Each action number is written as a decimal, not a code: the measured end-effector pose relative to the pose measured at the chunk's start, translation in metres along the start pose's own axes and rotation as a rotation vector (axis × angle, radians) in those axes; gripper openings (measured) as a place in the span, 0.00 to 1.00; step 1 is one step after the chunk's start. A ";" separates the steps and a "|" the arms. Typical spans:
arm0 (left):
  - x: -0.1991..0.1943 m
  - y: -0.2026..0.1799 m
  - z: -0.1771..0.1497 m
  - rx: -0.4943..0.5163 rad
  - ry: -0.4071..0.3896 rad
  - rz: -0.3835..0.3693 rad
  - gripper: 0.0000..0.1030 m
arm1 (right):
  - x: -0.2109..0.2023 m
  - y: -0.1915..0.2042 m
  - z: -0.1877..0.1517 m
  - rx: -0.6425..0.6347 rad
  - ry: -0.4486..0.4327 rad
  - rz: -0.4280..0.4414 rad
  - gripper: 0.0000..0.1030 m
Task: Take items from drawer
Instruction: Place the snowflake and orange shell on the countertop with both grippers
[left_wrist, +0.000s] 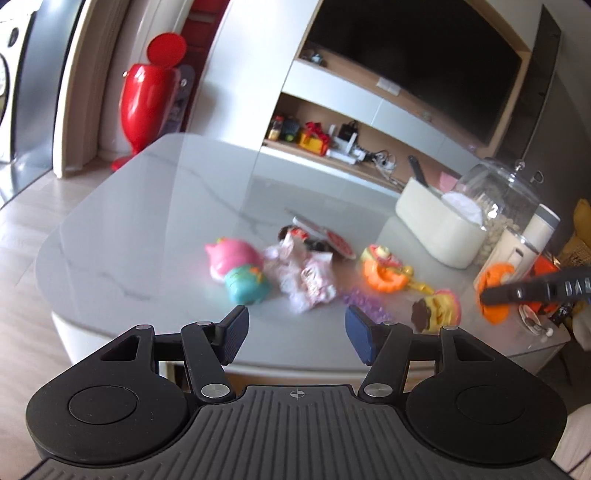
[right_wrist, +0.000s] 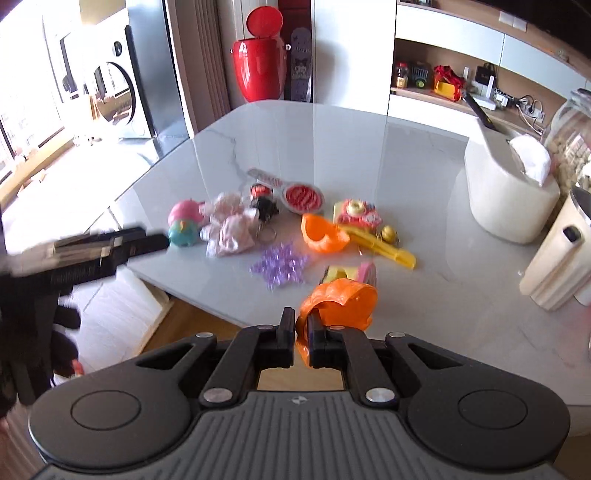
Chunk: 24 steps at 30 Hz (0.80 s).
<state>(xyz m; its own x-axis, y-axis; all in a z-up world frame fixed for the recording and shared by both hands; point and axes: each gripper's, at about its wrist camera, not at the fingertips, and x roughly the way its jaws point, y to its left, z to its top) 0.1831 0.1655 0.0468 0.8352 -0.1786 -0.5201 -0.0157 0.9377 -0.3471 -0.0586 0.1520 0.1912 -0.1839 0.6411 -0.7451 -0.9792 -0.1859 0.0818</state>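
A red lidded bin (right_wrist: 259, 70) stands on the floor far ahead of the hand-held gripper, beyond the bench (right_wrist: 406, 155). A white tissue box (right_wrist: 509, 199) and a glass jar (left_wrist: 498, 199) sit ahead to the right. A black television (left_wrist: 417, 62) hangs above an open shelf (left_wrist: 332, 147) of small articles.

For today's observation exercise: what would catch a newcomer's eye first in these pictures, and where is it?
Probably the orange shell piece pinched in the right gripper over the near edge of the marble table. Behind it, bright small toys lie scattered mid-table, among them a pink plush. The tall red bin stands on the floor beyond the table.
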 end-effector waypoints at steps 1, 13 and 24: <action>-0.001 0.003 -0.006 -0.010 0.023 -0.004 0.61 | 0.005 0.000 0.009 0.012 -0.004 0.007 0.06; 0.011 -0.003 -0.037 0.060 0.154 -0.005 0.59 | 0.102 0.019 0.081 0.128 -0.044 0.026 0.38; 0.004 -0.015 -0.049 0.164 0.150 0.038 0.59 | 0.051 0.015 0.015 0.081 -0.056 0.027 0.61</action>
<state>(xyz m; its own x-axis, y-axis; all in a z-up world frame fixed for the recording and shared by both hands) 0.1596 0.1356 0.0118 0.7443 -0.1726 -0.6451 0.0540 0.9784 -0.1995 -0.0837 0.1927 0.1645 -0.2125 0.6778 -0.7038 -0.9771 -0.1441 0.1563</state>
